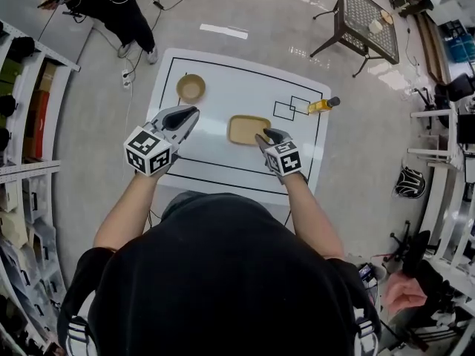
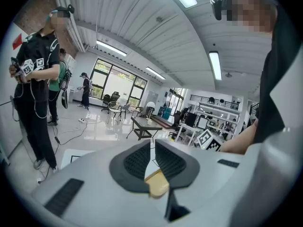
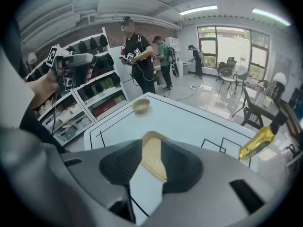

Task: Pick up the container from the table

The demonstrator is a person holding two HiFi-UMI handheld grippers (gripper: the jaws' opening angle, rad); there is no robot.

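Observation:
The container (image 1: 248, 129) is a shallow tan rectangular tray lying flat near the middle of the white table (image 1: 245, 80). My right gripper (image 1: 269, 134) points down at its right front corner. In the right gripper view the right gripper (image 3: 151, 143) is open, the tray's edge (image 3: 152, 162) shows in the gap, and the pads do not press on it. My left gripper (image 1: 191, 112) hangs above the table's left side, away from the tray. In its own view the left gripper (image 2: 152, 144) has its jaws a narrow slit apart with nothing between them, and the tray (image 2: 158, 183) shows far below.
A tan bowl (image 1: 191, 87) sits at the table's back left. A yellow bottle (image 1: 323, 105) lies at the right edge beside drawn squares. A person (image 1: 111, 6) stands beyond the table. Shelves (image 1: 22, 87) line the left and a black mesh table (image 1: 364, 21) stands at back right.

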